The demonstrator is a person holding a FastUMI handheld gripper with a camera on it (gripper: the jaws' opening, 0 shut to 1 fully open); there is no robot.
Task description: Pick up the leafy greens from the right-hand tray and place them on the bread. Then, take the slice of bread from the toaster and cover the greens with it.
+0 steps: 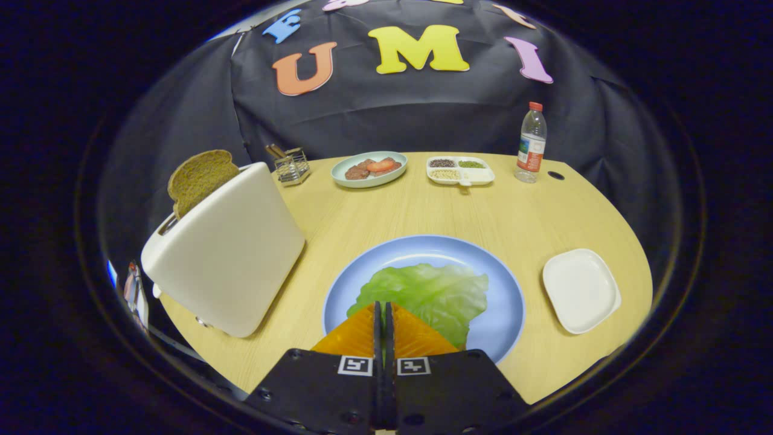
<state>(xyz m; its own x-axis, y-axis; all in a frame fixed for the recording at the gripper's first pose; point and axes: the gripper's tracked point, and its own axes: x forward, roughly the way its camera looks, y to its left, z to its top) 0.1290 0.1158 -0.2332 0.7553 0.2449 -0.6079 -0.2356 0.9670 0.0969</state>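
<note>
We see our gripper (384, 314) from behind: two orange fingers (356, 332), wedge-shaped and finely ribbed on top, narrowing toward their tips. The jaws stand pressed together with only a thin dark seam between them. Each finger sits on a flat black block carrying a small square black-and-white marker by the seam. Small dark dots along the blocks' edges are probably screws.

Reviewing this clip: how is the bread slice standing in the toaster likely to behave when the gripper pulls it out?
The bread slice stands well clear of the toaster slot, so it probably lifts out easily. It looks thin and coarse, so likely light, fairly stiff, and apt to crumble under a hard pinch. The gripper is shut, empty, over the lettuce on the blue plate.
</note>
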